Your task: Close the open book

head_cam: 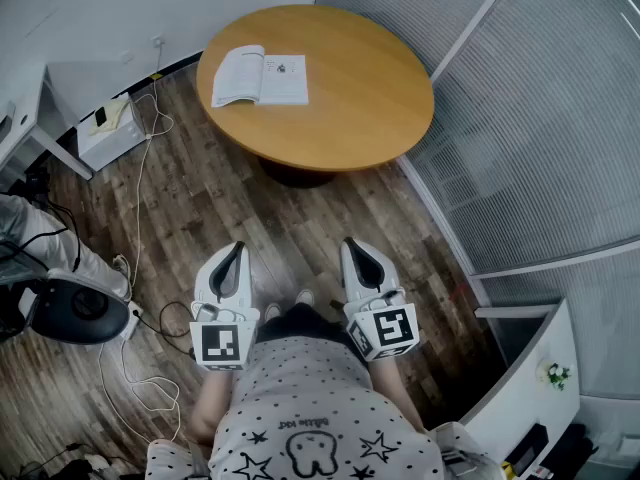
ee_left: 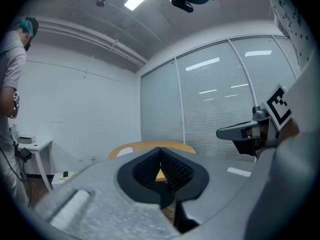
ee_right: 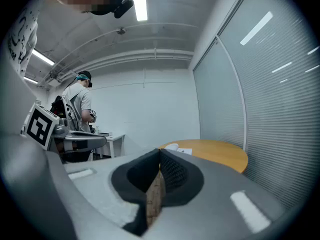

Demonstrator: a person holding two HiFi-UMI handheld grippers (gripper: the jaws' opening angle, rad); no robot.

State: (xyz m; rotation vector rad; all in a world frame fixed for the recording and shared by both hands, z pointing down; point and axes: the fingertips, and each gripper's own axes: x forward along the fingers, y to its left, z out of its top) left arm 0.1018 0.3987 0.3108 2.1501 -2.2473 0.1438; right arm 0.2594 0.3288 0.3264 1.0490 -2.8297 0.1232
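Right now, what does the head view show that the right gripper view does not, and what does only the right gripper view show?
Only the head view: white cables on the floor, the marker cube on the right claw, and the wearer's starred shirt. Only the right gripper view: a standing person and a ceiling light. Both: the round table, the open book lying on it, and the left claw.
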